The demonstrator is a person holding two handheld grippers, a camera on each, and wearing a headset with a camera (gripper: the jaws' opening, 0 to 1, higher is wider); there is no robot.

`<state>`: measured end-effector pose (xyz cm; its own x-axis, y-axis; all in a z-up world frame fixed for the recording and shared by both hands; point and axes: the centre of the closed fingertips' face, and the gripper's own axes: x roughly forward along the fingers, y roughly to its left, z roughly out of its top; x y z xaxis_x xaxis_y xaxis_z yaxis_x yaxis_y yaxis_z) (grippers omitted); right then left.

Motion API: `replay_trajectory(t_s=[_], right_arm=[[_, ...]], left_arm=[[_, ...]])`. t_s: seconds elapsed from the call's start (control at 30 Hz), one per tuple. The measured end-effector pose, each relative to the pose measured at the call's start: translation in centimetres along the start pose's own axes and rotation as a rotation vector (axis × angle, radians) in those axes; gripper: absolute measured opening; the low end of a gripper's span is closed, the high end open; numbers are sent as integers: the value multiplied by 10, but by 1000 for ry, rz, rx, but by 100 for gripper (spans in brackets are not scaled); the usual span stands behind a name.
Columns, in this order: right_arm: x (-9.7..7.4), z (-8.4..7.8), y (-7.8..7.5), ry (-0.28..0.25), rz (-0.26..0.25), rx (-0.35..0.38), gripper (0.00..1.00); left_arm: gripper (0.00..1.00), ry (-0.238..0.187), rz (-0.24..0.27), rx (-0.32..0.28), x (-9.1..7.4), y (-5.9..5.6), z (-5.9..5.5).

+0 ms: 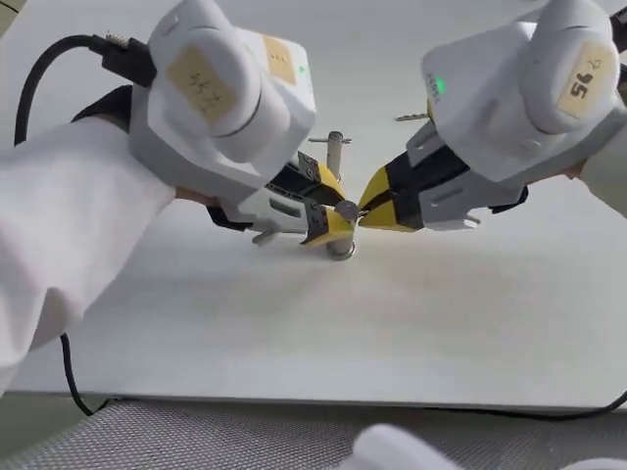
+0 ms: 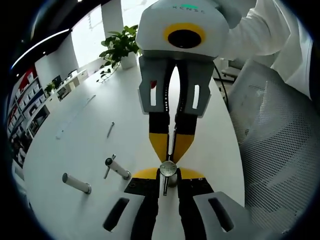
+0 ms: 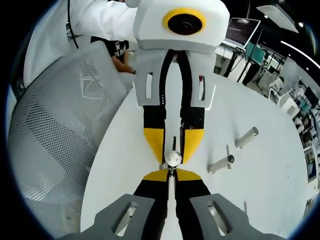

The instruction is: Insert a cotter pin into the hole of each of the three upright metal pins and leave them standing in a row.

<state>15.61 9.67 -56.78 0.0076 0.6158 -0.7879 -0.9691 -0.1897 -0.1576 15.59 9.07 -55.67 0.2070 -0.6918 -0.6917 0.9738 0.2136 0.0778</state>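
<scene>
Centre of the white workbench (image 1: 441,313). My left gripper (image 2: 171,175) has its jaws clamped on the upright metal pin (image 2: 168,168), just under its round head. My right gripper (image 3: 172,175) meets it nose to nose, jaws pinched on a thin cotter pin (image 2: 173,142) whose tip reaches the metal pin. I cannot tell whether it has entered the hole. Nearby stand a second pin (image 2: 118,169) with a cotter through it and a bare third pin (image 2: 76,183). A loose cotter (image 2: 110,129) lies beyond them.
</scene>
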Motion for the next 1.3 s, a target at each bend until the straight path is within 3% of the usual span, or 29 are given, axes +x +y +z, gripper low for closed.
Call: replay_trajectory(t_s=[0.13,0.27,0.4,0.47,0.53,0.63,0.8,0.87,0.93,1.13,1.23,1.3], right_arm=[[-1,-1,2,-13,3,1,1],[-4,-3,-1,-23,-29,29,17],[-9,-5,0,-58,-33,89,18],[-11,-9,1,-69,-39,112,19],[-14,-11,1,-88,-45,151,21],[-18,-12,0,-132,-59,217,23],[-21,-13,0,-171,-67,267,28],[-21,-12,0,-181,-68,283,29],[-19,-12,2,-187,-67,294,29],[-11,-9,3,-221,-66,343,30],[-6,-2,3,-240,-70,364,30],[-4,-1,3,-251,-70,379,30]], left_arm=[[12,-7,-6,-20,0,0,0],[19,-44,-18,-39,-2,-3,4],[31,-69,-19,-62,-6,-4,6],[31,-58,-8,-62,-10,-2,3],[34,-79,2,-106,-15,0,3],[49,-97,3,-101,-22,-1,2],[73,-141,-34,-154,-28,-13,4],[83,-151,-52,-205,-28,-18,1],[87,-156,-34,-233,-29,-18,-4],[91,-131,-3,-272,-32,-22,-25],[99,-147,1,-308,-35,-26,-28],[99,-163,0,-325,-38,-28,-29]])
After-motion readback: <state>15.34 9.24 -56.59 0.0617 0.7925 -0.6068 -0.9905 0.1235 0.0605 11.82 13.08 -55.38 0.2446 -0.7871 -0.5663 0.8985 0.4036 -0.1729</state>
